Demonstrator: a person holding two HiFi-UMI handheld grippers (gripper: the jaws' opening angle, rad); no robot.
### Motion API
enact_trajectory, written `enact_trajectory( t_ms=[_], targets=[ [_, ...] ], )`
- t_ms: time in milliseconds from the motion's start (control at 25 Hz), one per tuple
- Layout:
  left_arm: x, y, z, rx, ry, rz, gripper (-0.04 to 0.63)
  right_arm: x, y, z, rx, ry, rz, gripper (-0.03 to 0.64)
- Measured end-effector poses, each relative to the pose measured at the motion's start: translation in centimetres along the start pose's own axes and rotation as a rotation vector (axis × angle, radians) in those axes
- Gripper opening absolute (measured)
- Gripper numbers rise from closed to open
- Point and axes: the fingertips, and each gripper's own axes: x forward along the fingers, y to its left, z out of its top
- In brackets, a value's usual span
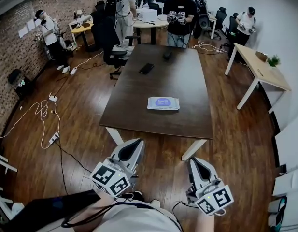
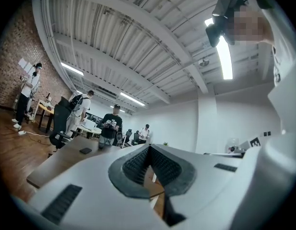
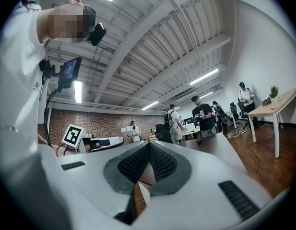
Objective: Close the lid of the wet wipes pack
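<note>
A pale blue wet wipes pack (image 1: 163,103) lies flat near the front edge of the dark brown table (image 1: 177,76). Its lid looks flat against the pack, though it is too small to be sure. Both grippers are held well back from the table, over the wooden floor close to my body. My left gripper (image 1: 133,148) (image 2: 148,150) points level toward the table with its jaws together and nothing between them. My right gripper (image 1: 197,164) (image 3: 148,145) is likewise shut and empty. Neither gripper view shows the pack.
A black phone (image 1: 146,68) and a dark object (image 1: 167,55) lie further back on the table. A person (image 1: 180,13) stands at its far end, an office chair (image 1: 112,52) at its left. Cables (image 1: 47,115) trail across the floor at the left, and a white desk (image 1: 262,66) stands at the right.
</note>
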Motion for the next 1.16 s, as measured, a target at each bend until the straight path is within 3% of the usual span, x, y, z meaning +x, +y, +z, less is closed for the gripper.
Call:
enact_trajectory(
  t_ms=[400, 1160],
  targets=[
    [-2.2, 1.5, 3.1, 0.006, -0.019, -0.047, 0.000, 0.8, 3.5, 1.5, -0.064, 0.009, -0.041, 0.008],
    [-3.2, 3.0, 2.5, -0.010, -0.021, -0.059, 0.000, 2.2, 5.1, 1.4, -0.088, 0.006, -0.048, 0.008]
  ],
)
